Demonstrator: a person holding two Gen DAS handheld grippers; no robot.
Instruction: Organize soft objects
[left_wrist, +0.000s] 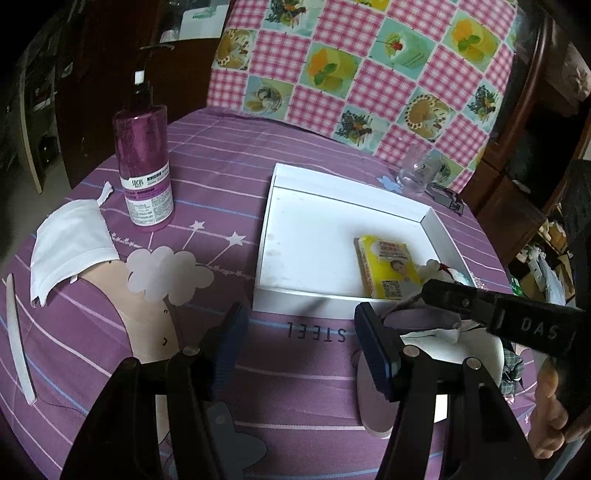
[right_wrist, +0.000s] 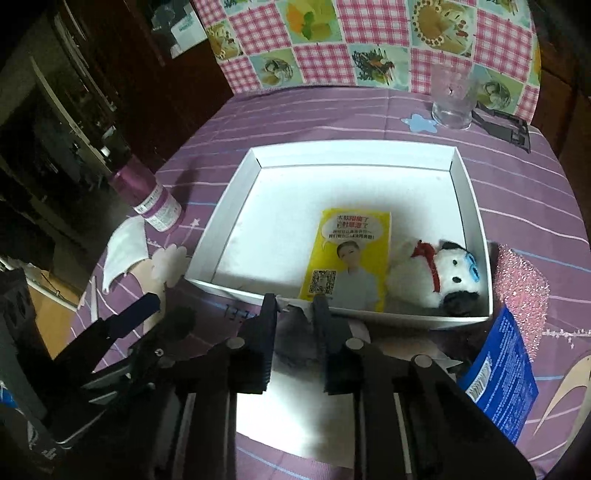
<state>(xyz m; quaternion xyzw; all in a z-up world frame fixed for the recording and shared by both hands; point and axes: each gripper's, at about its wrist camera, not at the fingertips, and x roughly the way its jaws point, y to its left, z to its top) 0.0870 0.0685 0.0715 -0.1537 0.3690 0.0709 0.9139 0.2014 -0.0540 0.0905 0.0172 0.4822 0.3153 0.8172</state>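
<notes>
A white box (right_wrist: 354, 149) holds a yellow tissue pack (right_wrist: 347, 258) and a white plush toy (right_wrist: 436, 273) with a red scarf. Just in front of the box's near wall, my right gripper (right_wrist: 295, 317) has its jaws close together, pinching a crumpled grey-lilac soft piece (right_wrist: 293, 341) that lies on a white pad (right_wrist: 295, 424). In the left wrist view the right gripper (left_wrist: 428, 291) reaches in from the right over that lilac piece (left_wrist: 417, 317). My left gripper (left_wrist: 299, 328) hangs open above the purple cloth, holding nothing. The box (left_wrist: 332, 184) and tissue pack (left_wrist: 388, 266) lie beyond it.
A purple bottle (left_wrist: 144, 170) and a white face mask (left_wrist: 70, 240) sit at the left. A glass cup (right_wrist: 452, 99) and a black clip (right_wrist: 506, 127) stand behind the box. A pink glittery sponge (right_wrist: 521, 295) and a blue pack (right_wrist: 498, 380) lie right of it.
</notes>
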